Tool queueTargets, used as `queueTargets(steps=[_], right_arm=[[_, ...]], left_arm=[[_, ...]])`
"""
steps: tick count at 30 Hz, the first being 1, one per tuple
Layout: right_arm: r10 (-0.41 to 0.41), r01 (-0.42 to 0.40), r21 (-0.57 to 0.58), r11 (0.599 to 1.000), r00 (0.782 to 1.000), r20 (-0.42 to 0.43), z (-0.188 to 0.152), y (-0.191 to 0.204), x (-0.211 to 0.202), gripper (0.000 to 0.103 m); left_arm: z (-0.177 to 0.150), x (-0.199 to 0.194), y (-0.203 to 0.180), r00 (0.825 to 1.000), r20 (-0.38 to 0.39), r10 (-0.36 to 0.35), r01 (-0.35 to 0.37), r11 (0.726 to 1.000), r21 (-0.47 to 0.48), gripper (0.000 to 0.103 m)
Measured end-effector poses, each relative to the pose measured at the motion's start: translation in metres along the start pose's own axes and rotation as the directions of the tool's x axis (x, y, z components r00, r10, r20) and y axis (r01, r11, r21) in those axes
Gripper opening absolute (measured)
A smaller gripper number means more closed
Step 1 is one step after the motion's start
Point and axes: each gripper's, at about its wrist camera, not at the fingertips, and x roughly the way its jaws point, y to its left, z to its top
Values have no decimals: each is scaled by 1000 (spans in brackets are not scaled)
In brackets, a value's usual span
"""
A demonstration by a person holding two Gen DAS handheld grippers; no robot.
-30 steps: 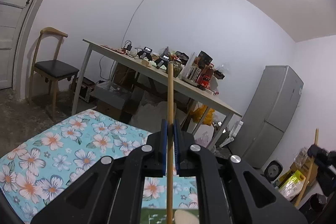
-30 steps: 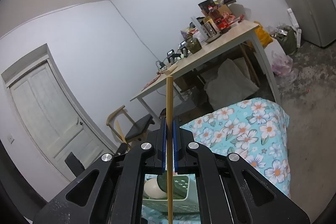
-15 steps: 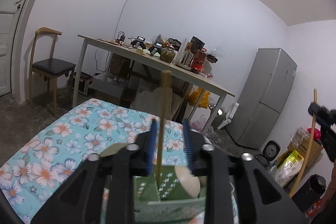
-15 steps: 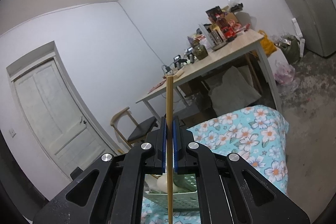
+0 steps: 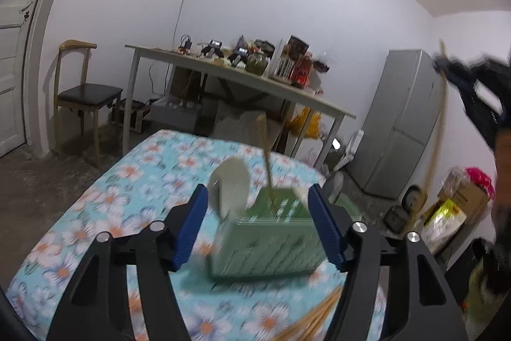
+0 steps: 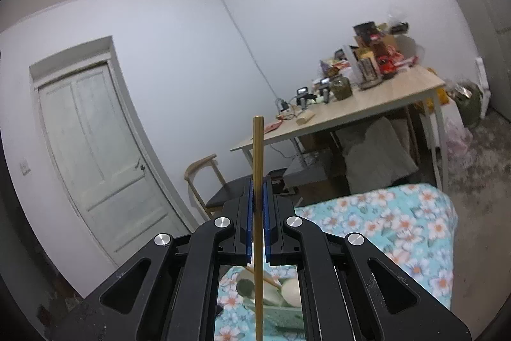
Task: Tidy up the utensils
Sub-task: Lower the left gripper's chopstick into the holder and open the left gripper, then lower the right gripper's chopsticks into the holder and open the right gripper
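A green slotted utensil holder (image 5: 265, 242) stands on the floral tablecloth (image 5: 134, 190). A wooden chopstick (image 5: 265, 158) leans inside it, beside a white spoon (image 5: 230, 187). My left gripper (image 5: 258, 229) is open and empty, its blue pads on either side of the holder. More chopsticks (image 5: 313, 318) lie on the cloth at the bottom. My right gripper (image 6: 258, 206) is shut on a wooden chopstick (image 6: 258, 181), held upright above the holder (image 6: 278, 306). It also shows at the right of the left wrist view (image 5: 440, 75).
A long cluttered wooden table (image 5: 242, 79) stands behind, with a chair (image 5: 83, 91) to its left and a grey fridge (image 5: 399, 127) to its right. A white door (image 6: 92, 155) is on the left wall. Boxes and bags (image 5: 453, 213) sit on the floor.
My left gripper opened and let go of its chopstick, which now stands in the holder; the gripper pulled back and tilted down. My right gripper still holds its chopstick and has risen.
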Motion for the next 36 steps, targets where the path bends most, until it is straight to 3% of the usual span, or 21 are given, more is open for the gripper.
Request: queueTargets(steps=[8,17,27,32,35,36], right_arm=[[3,-2,-74,997,1000,6,9,16,49,4],[-15,12,-172,985,1000,-18,-12,24,93,4],[-72,31,-422,906,994,-83,-68,44,115,4],[-111,31,-484,874,984,-138,-96,45,116,5],[-124,33,-471,881,979,-162,-103,39,110,22],[-125,37,-460,887,979,-163,-104,37,105,33]], left_arm=[[-20,-25,34,998,-36,52,-52,999,11,70],[-20,-29,59,997,-32,77,-78,997,-29,70],[-22,-23,66,996,-44,82,-84,995,-47,70],[-22,-20,66,996,-50,76,-78,996,-46,70],[-22,-19,67,996,-53,75,-78,996,-45,70],[-22,-20,66,996,-54,75,-77,996,-47,70]])
